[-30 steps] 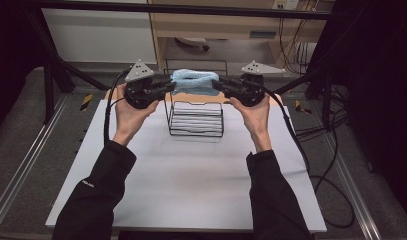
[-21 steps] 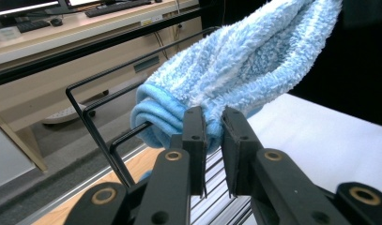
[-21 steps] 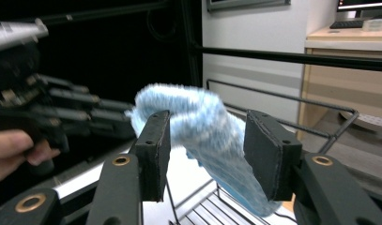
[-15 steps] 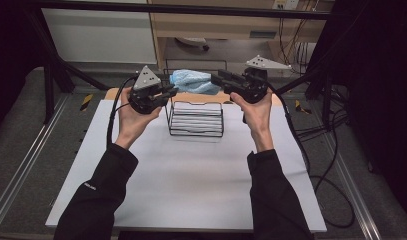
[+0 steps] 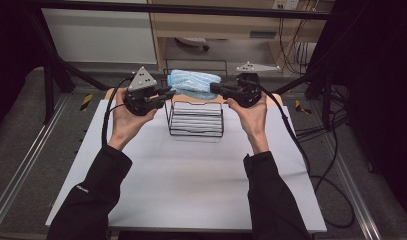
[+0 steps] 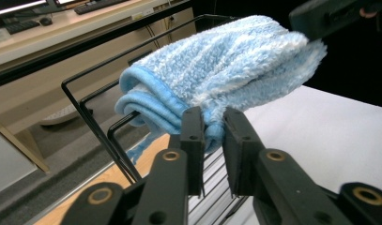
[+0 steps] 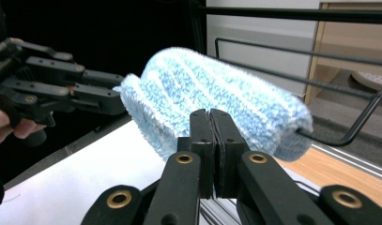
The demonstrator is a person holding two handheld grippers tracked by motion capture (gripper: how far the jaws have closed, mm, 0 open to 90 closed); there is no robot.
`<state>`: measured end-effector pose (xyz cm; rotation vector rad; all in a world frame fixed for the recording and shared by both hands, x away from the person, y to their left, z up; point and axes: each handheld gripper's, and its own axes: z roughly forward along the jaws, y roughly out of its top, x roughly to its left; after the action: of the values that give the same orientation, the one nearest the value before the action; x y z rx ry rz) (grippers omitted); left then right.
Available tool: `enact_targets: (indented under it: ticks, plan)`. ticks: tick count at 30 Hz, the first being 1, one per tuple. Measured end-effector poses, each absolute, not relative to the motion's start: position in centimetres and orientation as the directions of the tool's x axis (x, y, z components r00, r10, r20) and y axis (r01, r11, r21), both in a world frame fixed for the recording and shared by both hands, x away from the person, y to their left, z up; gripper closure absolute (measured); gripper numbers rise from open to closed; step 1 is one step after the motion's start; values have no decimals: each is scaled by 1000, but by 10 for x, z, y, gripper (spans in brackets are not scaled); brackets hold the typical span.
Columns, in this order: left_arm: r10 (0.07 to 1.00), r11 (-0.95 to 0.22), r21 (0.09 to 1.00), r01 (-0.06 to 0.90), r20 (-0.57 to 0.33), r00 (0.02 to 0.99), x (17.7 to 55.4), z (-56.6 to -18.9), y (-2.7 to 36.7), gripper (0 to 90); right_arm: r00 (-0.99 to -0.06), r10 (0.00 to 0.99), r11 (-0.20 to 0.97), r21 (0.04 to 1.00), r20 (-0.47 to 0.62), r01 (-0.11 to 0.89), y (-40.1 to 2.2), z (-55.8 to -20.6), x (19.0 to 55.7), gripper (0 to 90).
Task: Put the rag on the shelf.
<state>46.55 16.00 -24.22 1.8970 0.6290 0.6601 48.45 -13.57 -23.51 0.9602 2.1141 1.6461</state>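
Your left gripper [image 6: 213, 133] pinched one end of the folded blue towel [image 5: 193, 83] and your right gripper [image 7: 210, 140] — jaws just closed tight — clamped the other, holding it above the wire rack [image 5: 195, 119].

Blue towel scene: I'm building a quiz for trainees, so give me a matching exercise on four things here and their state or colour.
Things:
1. blue towel
2. wire rack
3. right gripper
4. table

Descriptions:
A. black, bare wires
B. white surface
C. folded, held above the rack from both ends
D. fingers pressed together on the towel's edge

Pairs: 1-C, 2-A, 3-D, 4-B
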Motion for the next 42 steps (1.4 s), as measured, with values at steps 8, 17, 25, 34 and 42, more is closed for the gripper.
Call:
enact_targets:
  ticks: [8,17,25,34,42]
  plan:
    - [696,-287,943,172,82,713,463,-228,165,683,-719,679,163,925,148,344,-135,-249,488,896]
    - [716,-320,902,290,30,698,479,-245,148,841,-704,698,179,919,133,351,-134,-261,491,888]
    - [735,-326,894,306,36,677,491,-266,142,884,-692,712,173,925,121,339,-140,-274,494,846]
    - [733,-302,904,302,17,680,484,-262,148,859,-701,706,158,944,96,289,-145,-268,485,725]
    - [743,-296,903,311,14,669,470,-254,163,712,-711,697,140,953,97,267,-156,-259,471,524]
